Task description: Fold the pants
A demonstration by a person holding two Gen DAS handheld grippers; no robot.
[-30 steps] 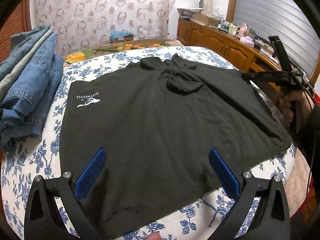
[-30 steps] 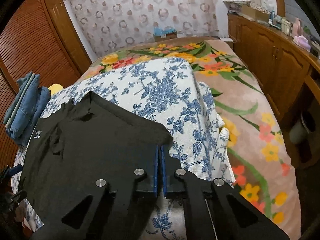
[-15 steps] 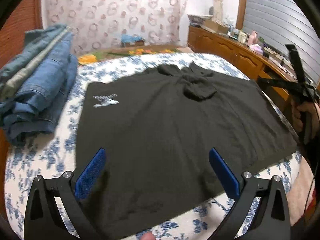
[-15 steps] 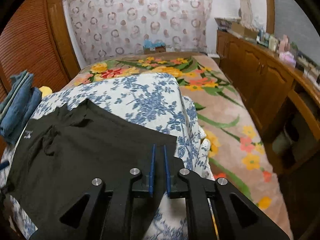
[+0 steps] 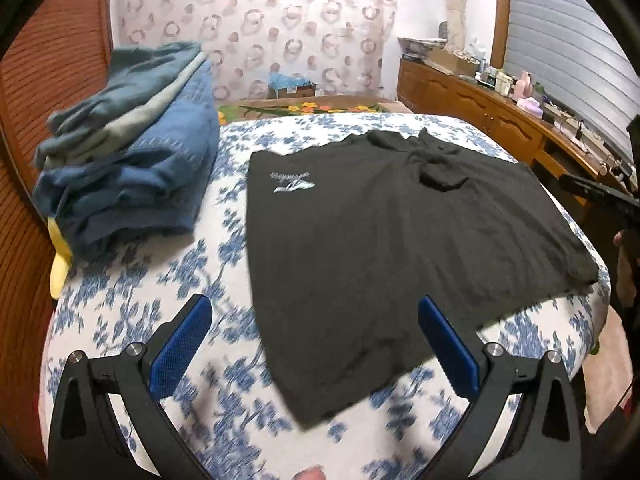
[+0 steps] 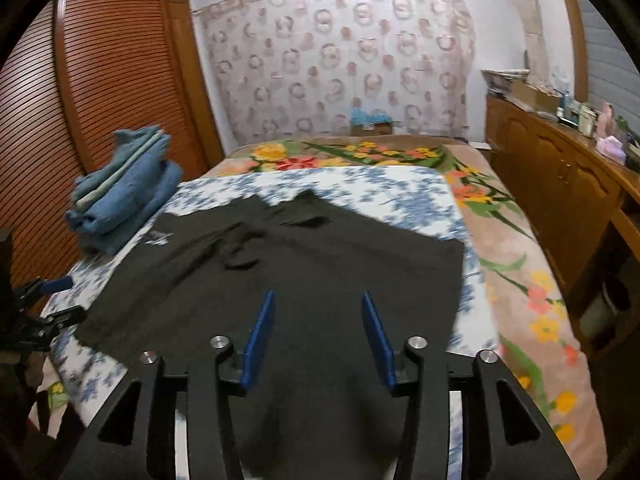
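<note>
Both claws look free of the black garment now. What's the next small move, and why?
Probably bring the right claw, its jaws opening with nothing gripped, to the near right corner of the black garment and pinch it. The garment lies flat and unfolded on the floral sheet; the left claw hangs open.

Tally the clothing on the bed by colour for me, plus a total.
Black: 1, the flat black fabric pants with a white logo.
Blue or grey-blue: the folded denim stack; at least 2 layers show, exact count unclear.
Total: at least 3 garments.
</note>
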